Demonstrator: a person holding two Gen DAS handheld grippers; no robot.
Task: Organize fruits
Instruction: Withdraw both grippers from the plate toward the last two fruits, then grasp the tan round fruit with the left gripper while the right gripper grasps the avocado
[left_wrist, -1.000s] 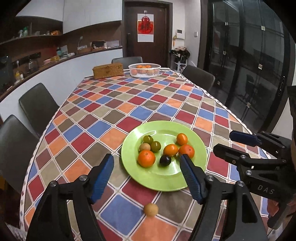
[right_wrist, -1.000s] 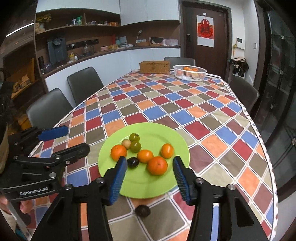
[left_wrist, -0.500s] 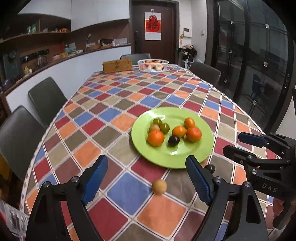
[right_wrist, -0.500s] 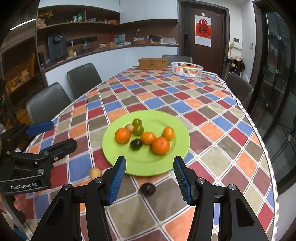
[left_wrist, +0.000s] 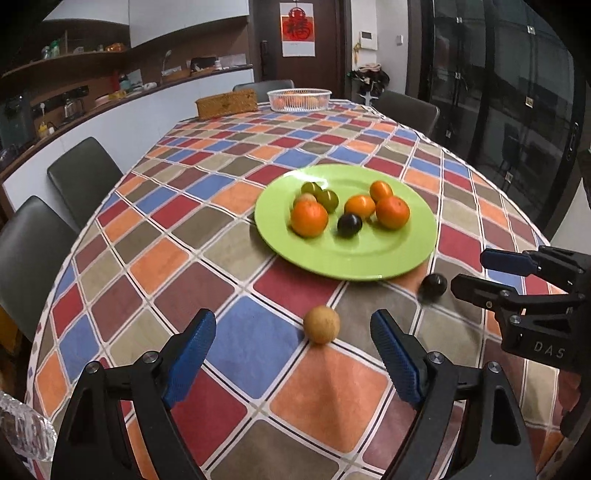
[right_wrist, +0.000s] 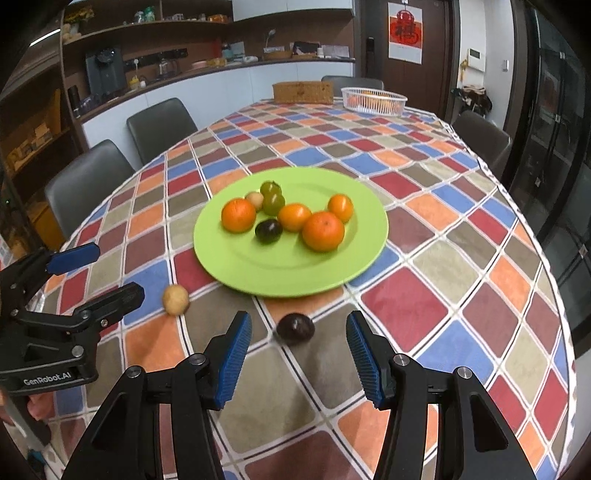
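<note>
A green plate (left_wrist: 369, 254) (right_wrist: 258, 266) on the checked tablecloth holds several fruits: oranges, two green ones, a dark plum and a small tan one. A tan round fruit (left_wrist: 321, 324) (right_wrist: 176, 299) lies on the cloth in front of the plate, just ahead of my open left gripper (left_wrist: 293, 354). A dark fruit (right_wrist: 295, 328) (left_wrist: 433, 286) lies on the cloth near the plate's front edge, just ahead of my open right gripper (right_wrist: 299, 354). Both grippers are empty.
A white basket (left_wrist: 299, 99) (right_wrist: 373, 99) with oranges and a wicker box (left_wrist: 226, 104) stand at the table's far end. Grey chairs (left_wrist: 33, 251) line the left side and far end. A counter runs along the left wall, glass doors on the right.
Both grippers have pulled back from the plate and lowered toward the near table edge. The tan and dark fruits on the cloth now lie just ahead of the fingertips.
</note>
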